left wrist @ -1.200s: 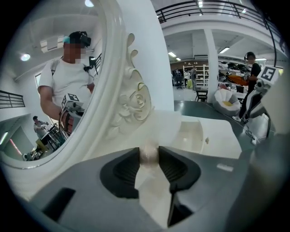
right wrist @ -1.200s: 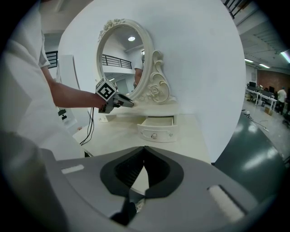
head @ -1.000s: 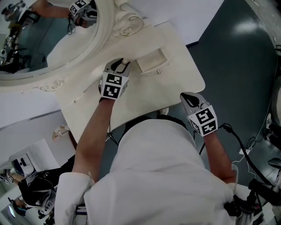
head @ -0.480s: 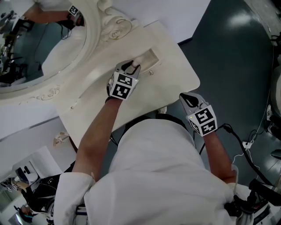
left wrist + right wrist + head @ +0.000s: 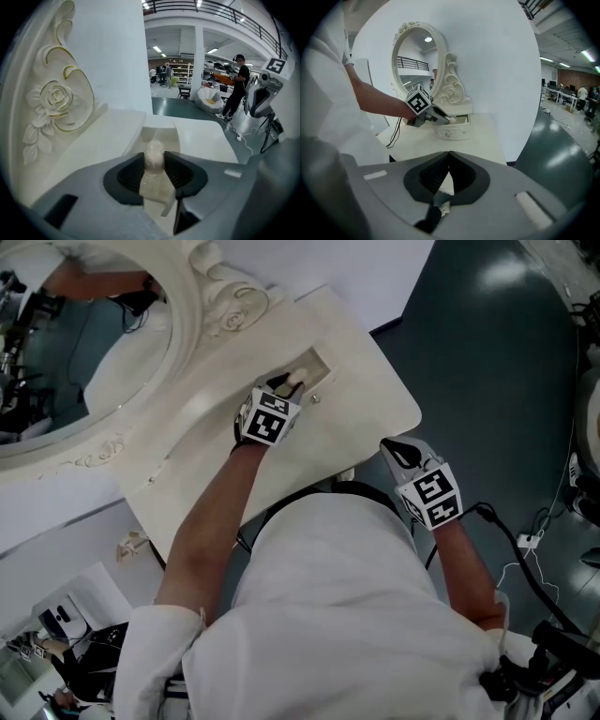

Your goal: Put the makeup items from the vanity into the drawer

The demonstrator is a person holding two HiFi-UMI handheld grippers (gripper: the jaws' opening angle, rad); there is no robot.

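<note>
The left gripper [image 5: 290, 382] reaches over the small open drawer [image 5: 319, 362] at the back of the white vanity top [image 5: 361, 418]. It is shut on a pale beige makeup item [image 5: 153, 180] with a rounded tip, which stands upright between its jaws [image 5: 154, 158] just above the drawer's open cavity [image 5: 161, 133]. From the right gripper view, the left gripper [image 5: 444, 120] sits at the top of the drawer [image 5: 453, 132]. Off the vanity's front right corner hangs my right gripper [image 5: 393, 447], its jaws [image 5: 449, 167] shut with nothing in them.
An oval mirror [image 5: 84, 343] in a carved white frame with a rose [image 5: 56, 98] stands left of the drawer. The vanity's rounded right edge [image 5: 412, 413] borders a dark green floor [image 5: 497, 381]. Cables [image 5: 525, 540] lie at the right.
The left gripper has moved up and right across the vanity top with the pale item, from beside the drawer to over its opening. The right gripper has stayed put.
</note>
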